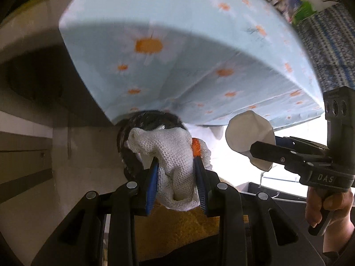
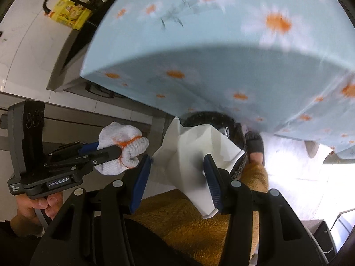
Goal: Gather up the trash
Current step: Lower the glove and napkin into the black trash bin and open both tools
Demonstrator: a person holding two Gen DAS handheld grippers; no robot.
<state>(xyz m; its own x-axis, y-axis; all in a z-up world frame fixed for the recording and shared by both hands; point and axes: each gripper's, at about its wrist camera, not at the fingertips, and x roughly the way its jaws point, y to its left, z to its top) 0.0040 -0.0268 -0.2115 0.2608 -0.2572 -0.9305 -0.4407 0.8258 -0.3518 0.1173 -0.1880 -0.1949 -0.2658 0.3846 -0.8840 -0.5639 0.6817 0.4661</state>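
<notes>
Right, closest in, my left gripper point(image 1: 177, 173) has its jaws pinching a white knitted glove point(image 1: 170, 155) with an orange cuff band, and my right gripper point(image 2: 177, 177) has its jaws clamped on a crumpled white paper point(image 2: 195, 155). Both bits of trash are held side by side, pointing steeply down. Just beyond them sits a dark bin point(image 2: 221, 119) with a glossy black liner, tucked beside the edge of the bench, whose blue daisy cloth point(image 1: 177, 44) hangs over it. I reckon this is the drop-off step. Next I need to line both loads over the bin mouth, then spread the jaws.
</notes>
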